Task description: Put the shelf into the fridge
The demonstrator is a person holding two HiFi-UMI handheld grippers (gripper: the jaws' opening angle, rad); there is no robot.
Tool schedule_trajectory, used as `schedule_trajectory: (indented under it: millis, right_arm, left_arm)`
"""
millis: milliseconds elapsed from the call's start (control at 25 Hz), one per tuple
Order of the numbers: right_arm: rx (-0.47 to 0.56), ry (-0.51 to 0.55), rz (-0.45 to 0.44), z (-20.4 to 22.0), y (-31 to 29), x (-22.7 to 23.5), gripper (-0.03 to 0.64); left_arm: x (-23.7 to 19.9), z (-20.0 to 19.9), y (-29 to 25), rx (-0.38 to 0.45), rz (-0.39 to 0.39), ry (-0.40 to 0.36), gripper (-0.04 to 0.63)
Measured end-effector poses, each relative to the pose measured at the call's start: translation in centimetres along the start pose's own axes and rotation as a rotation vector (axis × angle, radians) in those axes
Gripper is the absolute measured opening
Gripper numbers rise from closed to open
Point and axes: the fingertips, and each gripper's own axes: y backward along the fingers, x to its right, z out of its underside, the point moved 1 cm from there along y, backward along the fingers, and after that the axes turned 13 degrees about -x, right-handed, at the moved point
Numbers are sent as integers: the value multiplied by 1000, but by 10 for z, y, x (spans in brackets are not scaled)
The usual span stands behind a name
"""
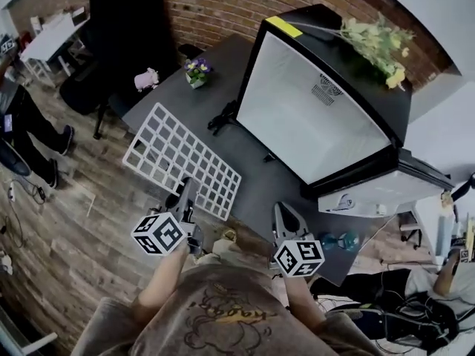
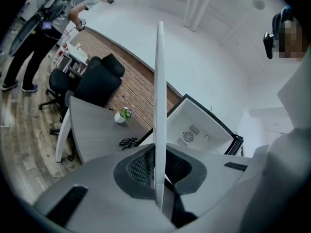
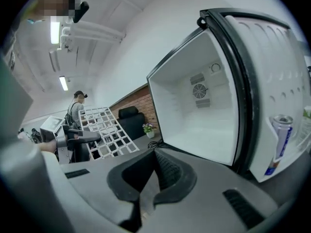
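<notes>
Table [image 1: 223, 58], dark grey, with black fridge [image 1: 319, 117] on it, door wide open. White wire shelf [image 1: 182, 154] left of fridge, over table's near edge, clamped at its near rim by left gripper [image 1: 188, 186]. Right gripper [image 1: 283, 212] alongside, closed on nothing.

Ahead of the left gripper [image 1: 186, 190], a small potted flower [image 1: 197, 72] stands on the grey table [image 1: 230, 61], a black chair [image 1: 119, 43] beyond it; yellow flowers [image 1: 378, 41] lie far ahead of the right gripper [image 1: 283, 212]
</notes>
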Motion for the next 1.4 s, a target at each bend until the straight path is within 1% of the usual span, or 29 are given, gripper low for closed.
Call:
schedule_trajectory:
  millis: [200,400,520,720,920,1240,1320,1400]
  right_arm:
    - [46,-49,78,-8,11,39,-2]
    - [86,-89,136,-18,22,77,-2]
    - [105,-103,150,-24,24,92,-2]
    - [118,-109,155,-29,23,105,-2]
    - [118,-149,203,-25,21,108,-2]
    - [141,-226,335,-21,25,103,-2]
    - [148,-252,375,-16,30,100,-2]
    - [152,-279,412,-10,36,99,-2]
  left_arm:
    - [28,3,-51,-66,82,1,48]
    - [53,3,-96,-112,140,4,48]
    - [65,2,-116,-128,162,2,48]
    - [76,3,-138,-150,185,13,48]
    - [75,2,-152,-202,220,56,48]
    - [78,-11,-170,-292,313,112,48]
    - [77,-11,-172,-319,339,161,48]
    - [80,-11,-174,-337,379,232,48]
